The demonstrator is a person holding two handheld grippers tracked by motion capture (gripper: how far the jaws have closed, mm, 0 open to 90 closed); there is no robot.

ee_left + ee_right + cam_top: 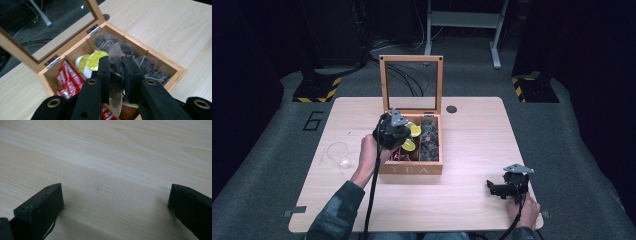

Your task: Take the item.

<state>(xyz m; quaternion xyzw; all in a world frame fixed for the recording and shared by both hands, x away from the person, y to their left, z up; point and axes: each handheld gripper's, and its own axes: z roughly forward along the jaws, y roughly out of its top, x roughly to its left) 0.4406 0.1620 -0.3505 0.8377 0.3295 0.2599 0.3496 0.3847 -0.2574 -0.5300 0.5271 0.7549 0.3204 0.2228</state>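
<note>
Hovering over the tea box [411,169], left tongs [116,72] pinch a sachet [115,57].

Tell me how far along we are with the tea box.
Done: the wooden tea box stands with its glass lid raised. In hand: the left gripper is shut on a clear tea sachet of dark leaves above the compartments. Left: placing it, possibly in the clear glass cup. The right gripper rests open on the table.

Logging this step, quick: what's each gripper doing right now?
Left gripper: shut on a clear tea bag above the tea box.
Right gripper: open, holding nothing.
</note>
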